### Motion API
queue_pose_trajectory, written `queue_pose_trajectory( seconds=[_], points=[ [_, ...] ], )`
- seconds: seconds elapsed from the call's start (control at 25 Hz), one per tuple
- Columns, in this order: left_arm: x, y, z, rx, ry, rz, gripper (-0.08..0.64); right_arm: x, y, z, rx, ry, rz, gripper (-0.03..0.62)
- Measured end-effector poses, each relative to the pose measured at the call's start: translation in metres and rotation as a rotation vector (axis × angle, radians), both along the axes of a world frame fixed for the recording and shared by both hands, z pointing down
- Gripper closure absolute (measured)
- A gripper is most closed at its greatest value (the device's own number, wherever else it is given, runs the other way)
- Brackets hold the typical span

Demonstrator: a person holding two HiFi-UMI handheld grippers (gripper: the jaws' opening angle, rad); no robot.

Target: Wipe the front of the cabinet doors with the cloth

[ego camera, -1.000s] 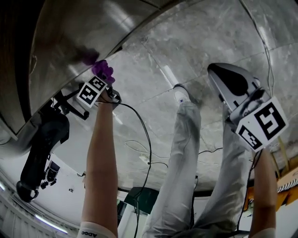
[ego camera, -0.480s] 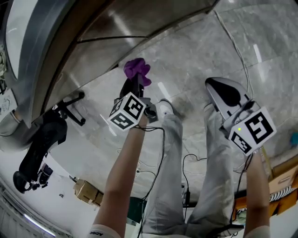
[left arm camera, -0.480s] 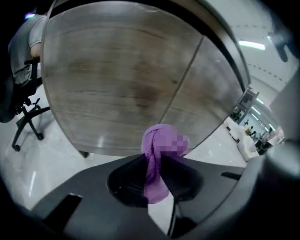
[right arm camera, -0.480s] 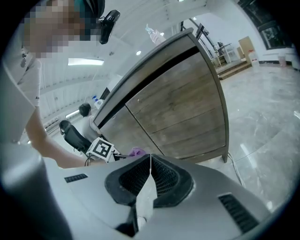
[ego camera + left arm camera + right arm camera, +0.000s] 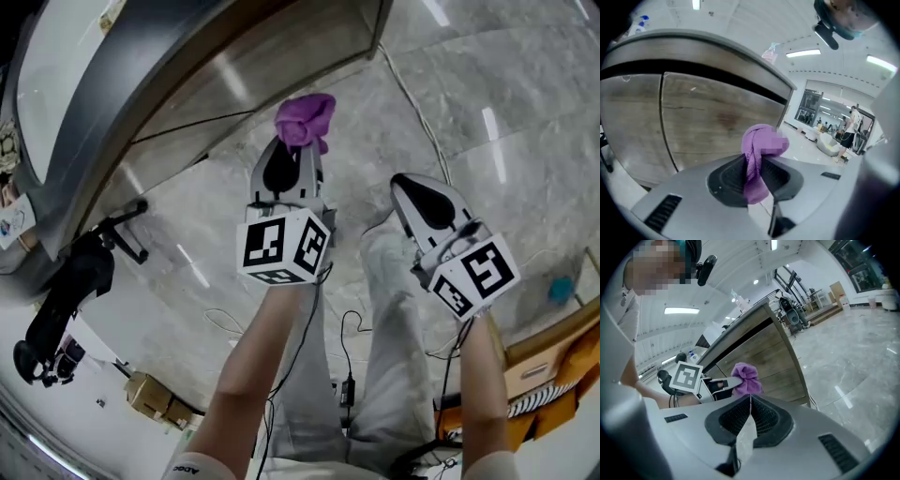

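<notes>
the cabinet fills the upper left, and its wooden doors face us. just off the door front we hold the left gripper, with its jaws clamped on the purple cloth. the cloth bunches out past the tips and, as far as we can tell, is not touching the wood. further from the cabinet, the right gripper hangs with its jaws pressed together on nothing. our worry is that the cloth is pinched in a narrow wad, so dragging it across a door could tug it loose. the hard jaw tips could also scrape the wood if we press in too steeply.
</notes>
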State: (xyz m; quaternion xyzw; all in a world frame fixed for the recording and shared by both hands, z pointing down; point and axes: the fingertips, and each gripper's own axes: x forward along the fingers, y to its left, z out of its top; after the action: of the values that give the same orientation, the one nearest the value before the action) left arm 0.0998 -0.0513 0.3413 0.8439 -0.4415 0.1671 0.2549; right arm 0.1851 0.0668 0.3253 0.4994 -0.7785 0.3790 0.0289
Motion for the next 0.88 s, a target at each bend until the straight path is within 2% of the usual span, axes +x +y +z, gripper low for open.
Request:
queue_pose_trajectory(
  seconds=[0.24,0.56,0.68,0.88],
  points=[
    [0.063,-0.003,-0.044,0.074,0.037,-0.021,0.483,0.045,0.001,-0.016,0.01,-0.008,0.027,0.563],
    [0.123,-0.035,-0.07,0.165,0.089,-0.003,0.483,0.072,-0.017,-0.024,0.025,0.022,0.048,0.563],
    [0.134,-0.051,-0.079,0.177,0.113,-0.005,0.483,0.07,-0.02,-0.025,0.021,0.013,0.072,0.563],
    [0.134,-0.071,-0.083,0.154,0.147,-0.001,0.483,0.053,-0.028,-0.023,0.003,0.004,0.086,0.563]
  ],
)
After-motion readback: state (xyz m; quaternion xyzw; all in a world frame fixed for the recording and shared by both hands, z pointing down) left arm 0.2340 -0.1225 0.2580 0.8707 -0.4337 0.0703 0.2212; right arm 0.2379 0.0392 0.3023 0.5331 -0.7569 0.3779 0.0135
